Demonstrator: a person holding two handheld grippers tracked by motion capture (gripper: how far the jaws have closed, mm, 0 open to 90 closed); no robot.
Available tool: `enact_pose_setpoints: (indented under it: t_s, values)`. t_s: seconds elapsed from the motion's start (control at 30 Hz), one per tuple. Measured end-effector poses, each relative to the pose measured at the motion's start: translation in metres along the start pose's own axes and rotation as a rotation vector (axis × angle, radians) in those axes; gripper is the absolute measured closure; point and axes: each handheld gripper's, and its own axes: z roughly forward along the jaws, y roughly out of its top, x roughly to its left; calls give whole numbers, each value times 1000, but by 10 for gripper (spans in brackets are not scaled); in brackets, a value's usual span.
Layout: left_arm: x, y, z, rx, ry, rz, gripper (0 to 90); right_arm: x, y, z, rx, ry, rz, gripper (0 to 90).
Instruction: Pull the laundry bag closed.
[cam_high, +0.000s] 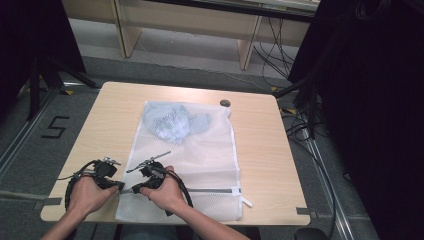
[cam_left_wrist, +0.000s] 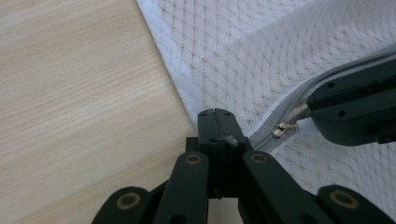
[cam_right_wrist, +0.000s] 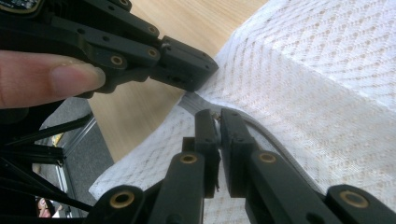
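Note:
A white mesh laundry bag (cam_high: 200, 155) lies flat on the wooden table (cam_high: 265, 150), with a light blue garment (cam_high: 172, 122) inside its far end. A grey zipper (cam_high: 210, 190) runs along the bag's near edge. My left gripper (cam_high: 120, 186) (cam_left_wrist: 215, 116) is shut on the bag's left edge, right at the zipper's end. Just beside it, my right gripper (cam_high: 134, 189) (cam_right_wrist: 215, 117) is shut on the small metal zipper pull (cam_left_wrist: 281, 129). The two gripper tips almost touch. In the right gripper view, the left gripper (cam_right_wrist: 187, 65) pinches the fabric above my jaws.
A small dark round object (cam_high: 225, 103) sits at the table's far edge. Bare wood lies to the left and right of the bag. Black stands and cables (cam_high: 300, 95) crowd the floor at the right, and a pale desk frame (cam_high: 247, 45) stands behind.

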Motion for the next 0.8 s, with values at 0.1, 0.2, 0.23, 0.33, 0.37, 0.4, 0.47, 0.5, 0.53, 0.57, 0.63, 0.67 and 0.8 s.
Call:
enact_pose_setpoints:
  t_s: [0.1, 0.2, 0.23, 0.33, 0.37, 0.4, 0.47, 0.5, 0.53, 0.57, 0.63, 0.67, 0.8]
  values:
    - [0, 0, 0, 0, 0, -1, 900, 1, 0, -1, 4, 0, 7, 870]
    - [-1, 0, -1, 2, 8, -13, 900, 0, 0, -2, 5, -10, -1, 870]
    - [-1, 0, -1, 2, 9, -11, 900, 1, 0, -3, 9, -5, 13, 869]
    - [0, 0, -1, 5, 7, -8, 900, 0, -1, -5, 10, -8, 12, 870]
    - [0, 0, 0, 2, 4, -7, 900, 1, -1, -5, 13, -11, 23, 870]
    - [0, 0, 0, 2, 4, -7, 900, 1, -1, -5, 13, -11, 23, 870]
    - [0, 0, -1, 3, 9, -8, 900, -1, -1, -6, 3, -13, -1, 870]
    - [0, 0, -1, 2, 9, -7, 900, 0, -1, -6, 10, -13, 18, 870]
    - [1, 0, -1, 5, 1, -6, 900, -1, -1, -7, 6, -11, 1, 869]
    - [0, 0, 0, 3, 3, -7, 900, 0, -1, -8, 9, -12, 16, 870]
    - [0, 0, -1, 3, 3, -6, 900, -1, -1, -8, 7, -17, 12, 870]
    - [0, 0, -1, 6, 7, -7, 900, -4, -1, -9, -1, -9, -23, 869]
    - [1, 0, -1, 3, 1, -7, 900, -3, -1, -11, 8, -16, 18, 869]
